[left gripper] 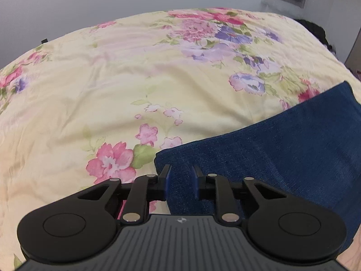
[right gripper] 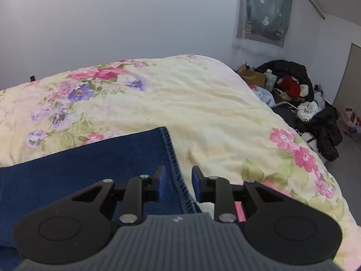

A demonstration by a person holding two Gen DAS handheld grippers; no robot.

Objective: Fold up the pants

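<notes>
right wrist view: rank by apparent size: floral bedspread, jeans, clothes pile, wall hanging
1. floral bedspread
2. jeans, near the lens, so likely inflated
3. clothes pile and wall hanging: look alike, both far off, so not ranked

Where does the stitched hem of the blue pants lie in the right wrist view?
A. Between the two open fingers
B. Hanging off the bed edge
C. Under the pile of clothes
A: the stitched hem of the blue pants runs between the open fingers of the right gripper.

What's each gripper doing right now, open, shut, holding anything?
Left gripper: open, over the pants, gripping nothing.
Right gripper: open, straddling the pants' stitched hem, gripping nothing.
</notes>
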